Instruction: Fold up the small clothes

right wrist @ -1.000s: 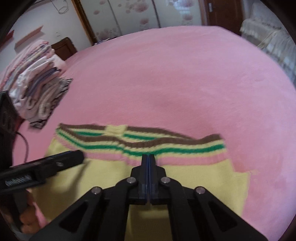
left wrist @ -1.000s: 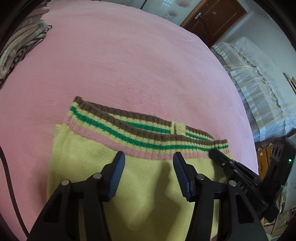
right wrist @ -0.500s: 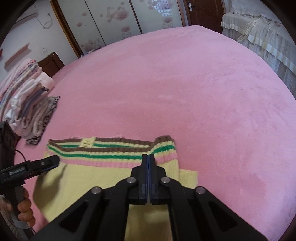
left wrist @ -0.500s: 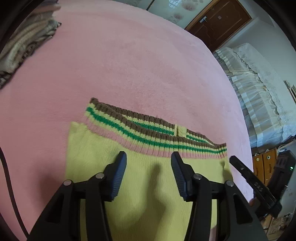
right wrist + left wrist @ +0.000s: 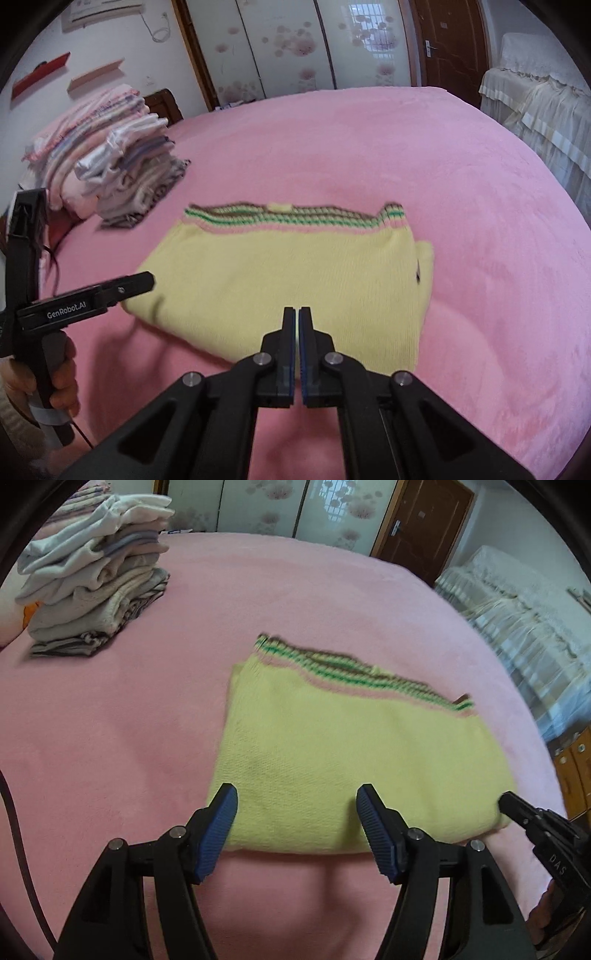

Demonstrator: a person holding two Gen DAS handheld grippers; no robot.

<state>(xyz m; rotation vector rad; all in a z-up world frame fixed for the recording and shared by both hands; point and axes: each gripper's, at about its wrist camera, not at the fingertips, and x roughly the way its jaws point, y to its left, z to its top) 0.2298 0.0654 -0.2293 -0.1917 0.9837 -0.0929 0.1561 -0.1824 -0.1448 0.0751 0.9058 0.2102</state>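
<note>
A yellow knit garment (image 5: 351,760) (image 5: 295,266) lies folded in a rectangle on the pink blanket, with its green, brown and pink striped band along the far edge. My left gripper (image 5: 295,797) hovers over the garment's near edge. Its jaws are opening and nothing is pressed between the blue pads. My right gripper (image 5: 297,312) is shut at the near edge of the garment, with no cloth visibly caught in it. The right wrist view shows a left finger (image 5: 136,282) beside the garment's left corner. In the left wrist view the right gripper's tip (image 5: 517,805) sits at its right corner.
A tall stack of folded clothes (image 5: 96,590) (image 5: 122,166) stands at the far left of the pink blanket (image 5: 110,738). A cloth-covered piece of furniture (image 5: 517,609) stands off the right side. A dark cable (image 5: 11,812) runs along the left edge. A hand (image 5: 37,380) holds the left gripper's handle.
Both grippers have drawn back from the striped band to the garment's near edge. The garment's right side now lies folded over, making a narrower rectangle. The left jaws stand wider apart.
</note>
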